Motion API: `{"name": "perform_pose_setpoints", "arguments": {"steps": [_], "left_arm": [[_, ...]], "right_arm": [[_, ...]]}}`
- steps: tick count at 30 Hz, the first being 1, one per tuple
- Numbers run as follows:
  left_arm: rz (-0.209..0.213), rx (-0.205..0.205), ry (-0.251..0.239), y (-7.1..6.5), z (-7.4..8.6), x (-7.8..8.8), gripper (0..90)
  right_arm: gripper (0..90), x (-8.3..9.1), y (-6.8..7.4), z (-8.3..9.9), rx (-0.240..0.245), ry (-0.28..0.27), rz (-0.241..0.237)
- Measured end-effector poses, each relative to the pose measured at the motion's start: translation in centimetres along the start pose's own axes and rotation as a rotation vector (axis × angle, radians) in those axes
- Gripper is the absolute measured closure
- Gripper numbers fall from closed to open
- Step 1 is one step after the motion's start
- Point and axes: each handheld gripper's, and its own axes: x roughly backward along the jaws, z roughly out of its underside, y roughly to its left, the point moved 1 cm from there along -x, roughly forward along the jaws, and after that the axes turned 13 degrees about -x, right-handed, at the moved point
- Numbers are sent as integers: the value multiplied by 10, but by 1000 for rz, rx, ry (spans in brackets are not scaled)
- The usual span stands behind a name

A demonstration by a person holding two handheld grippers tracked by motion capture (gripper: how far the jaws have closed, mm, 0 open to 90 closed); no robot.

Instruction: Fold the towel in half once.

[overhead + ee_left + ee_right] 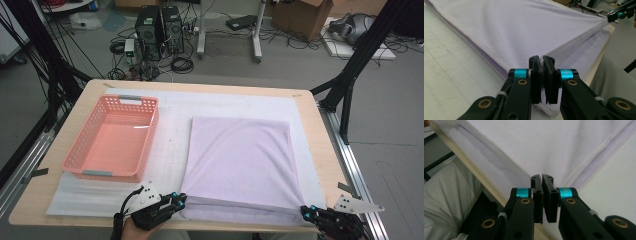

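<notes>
Both near corners of the lilac towel (240, 160) pinched at the bench's (320, 150) near edge.
Left gripper (181, 201) and right gripper (305, 213) are each clamped on a top-layer corner; best to lift evenly, keeping the hem taut. Pink basket (80, 150), far-left, holds nothing.

Lab (computer towers (159, 31), floor cables (220, 47))

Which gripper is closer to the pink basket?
Left. The left gripper sits just past the pink basket's near end, shut on the purple cloth's near left corner. The right gripper holds the cloth's opposite near corner, across the table.
</notes>
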Motion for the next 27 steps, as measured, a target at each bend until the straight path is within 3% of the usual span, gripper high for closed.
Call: {"name": "perform_pose_setpoints", "arguments": {"steps": [5,6,7,8,9,12,15,17,20,24,26,27], "left_arm": [[21,-13,20,-6,5,4,834],[27,4,32,-6,6,3,792],[32,27,41,-5,8,3,693],[32,60,38,-4,8,4,569],[35,77,23,-2,7,6,505],[-7,89,-43,2,0,11,429],[-59,94,-28,9,-1,9,438],[-91,121,3,14,-1,5,462],[-118,139,21,22,-1,-2,496],[-133,149,11,31,-2,-7,514],[-137,155,7,38,-3,-11,514],[-137,157,2,42,-4,-12,514]], "right_arm": [[872,2,3,6,12,15,3],[871,2,2,8,12,27,6],[861,1,2,9,9,41,13],[801,-1,1,11,-1,60,7],[748,-1,-1,12,-17,65,6],[661,4,-3,9,-47,18,4],[642,9,-5,4,-69,-46,20],[647,8,-7,1,-81,-68,50],[677,0,-11,-1,-93,-65,107],[740,-17,-14,0,-82,-43,99],[799,-24,-15,4,-63,3,106],[841,-23,-15,7,-50,-7,103]]}}
